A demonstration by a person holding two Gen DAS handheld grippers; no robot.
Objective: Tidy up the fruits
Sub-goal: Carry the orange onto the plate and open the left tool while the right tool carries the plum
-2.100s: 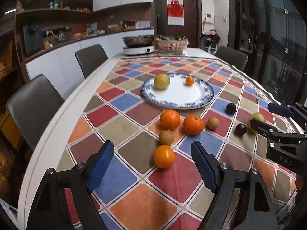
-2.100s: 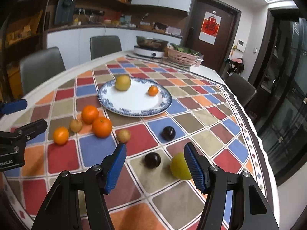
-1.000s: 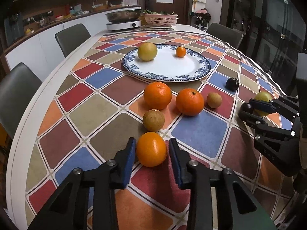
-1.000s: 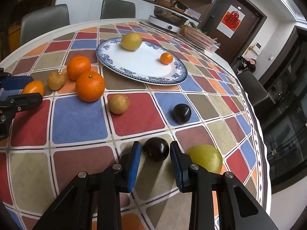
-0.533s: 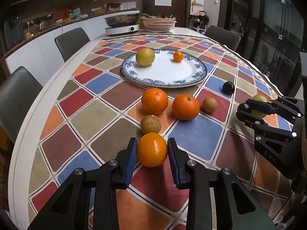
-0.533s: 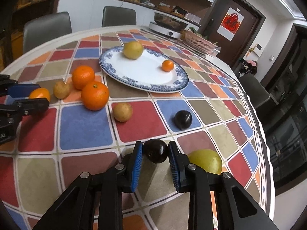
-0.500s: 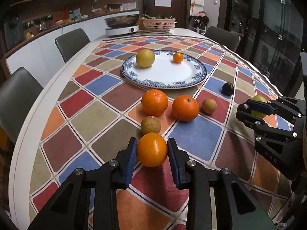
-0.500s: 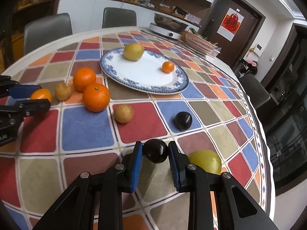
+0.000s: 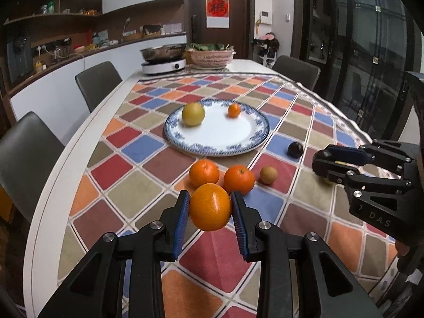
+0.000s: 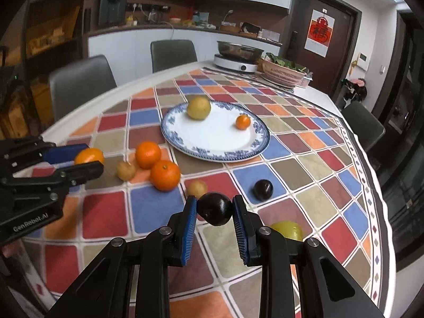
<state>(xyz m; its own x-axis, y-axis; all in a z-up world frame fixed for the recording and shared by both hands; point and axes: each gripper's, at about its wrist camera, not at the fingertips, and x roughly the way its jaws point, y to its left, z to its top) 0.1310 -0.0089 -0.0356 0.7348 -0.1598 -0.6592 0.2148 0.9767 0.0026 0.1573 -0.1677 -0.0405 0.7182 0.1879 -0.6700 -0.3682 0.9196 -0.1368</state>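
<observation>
Lifting both catches: left gripper (image 9: 210,208) clamped orange (image 9: 210,206), right gripper (image 10: 214,209) clamped dark fruit (image 10: 215,208), both raised off tablecloth (image 10: 156,206) since a second earlier. Plate (image 10: 212,156) at 12 o'clock, holding two fruits; carry likely next.

Steel pan (image 9: 162,51) on cooker (image 9: 163,67), beside pink basket (image 9: 212,57).

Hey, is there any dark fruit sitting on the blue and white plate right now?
No, the plate holds only a yellow-green fruit and a small orange; one dark fruit lies on the tablecloth.
</observation>
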